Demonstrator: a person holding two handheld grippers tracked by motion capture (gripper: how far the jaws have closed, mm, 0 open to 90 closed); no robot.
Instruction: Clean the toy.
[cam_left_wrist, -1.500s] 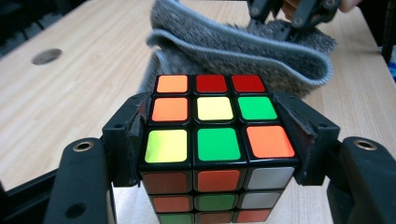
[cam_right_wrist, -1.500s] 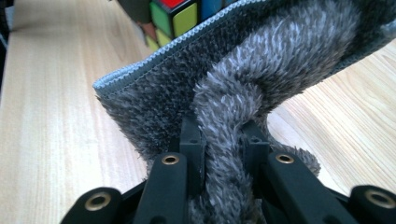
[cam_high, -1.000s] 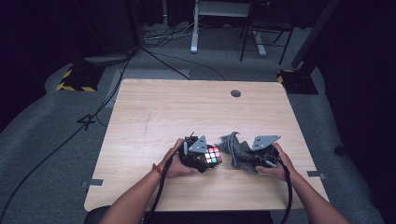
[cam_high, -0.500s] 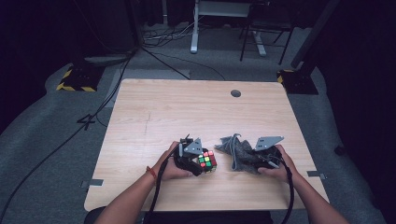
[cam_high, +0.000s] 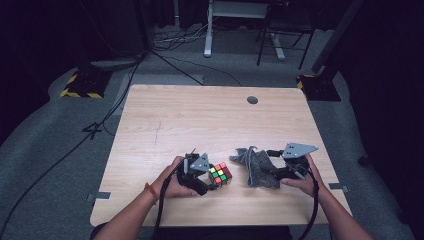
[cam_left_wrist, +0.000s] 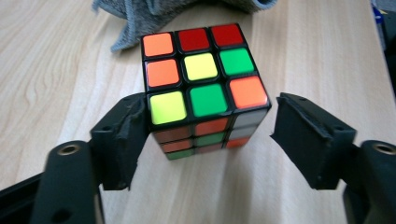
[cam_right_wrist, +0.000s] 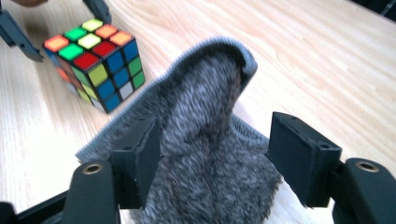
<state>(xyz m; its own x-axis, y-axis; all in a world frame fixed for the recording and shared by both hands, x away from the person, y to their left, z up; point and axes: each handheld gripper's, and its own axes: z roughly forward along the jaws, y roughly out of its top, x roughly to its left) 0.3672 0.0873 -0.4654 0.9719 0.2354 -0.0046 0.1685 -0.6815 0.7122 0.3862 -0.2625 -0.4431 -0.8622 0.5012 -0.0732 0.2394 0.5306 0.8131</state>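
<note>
1. Pale wooden table (cam_high: 200, 115) with a round grommet hole near its far edge. All the work sits in the near strip, close to the person.
2. Crumpled grey fleecy cloth (cam_high: 257, 167), heaped right of centre and pushed up into a ridge, seen from close in the right gripper view (cam_right_wrist: 205, 140). Now lying clearly apart from the cube, where half a second ago only a sliver of table showed between them.
3. Right gripper (cam_high: 272, 172), black, two-jawed, topped by a grey three-cornered plate. Jaws spread wide astride the cloth ridge (cam_right_wrist: 219, 151), one pad against the fleece and the other off it, so nothing pinched yet.
4. Left gripper (cam_high: 209, 181), likewise black. Jaws released and straddling the near lower corner of the cube (cam_left_wrist: 212, 135), one pad touching a side face, the other standing off with wood showing in the gap.
5. Scrambled six-colour puzzle cube (cam_high: 220, 174), flat on the table just left of the cloth (cam_left_wrist: 201, 79) (cam_right_wrist: 93, 60). Shifted a little leftward and toward the person over the last second, along with the left gripper.
6. Likely meaning: cube and cloth drawn apart and each lined up for its own grasp. Closing both sets of jaws looks like the next call, with a risk of the cube skidding off the single touching pad.
</note>
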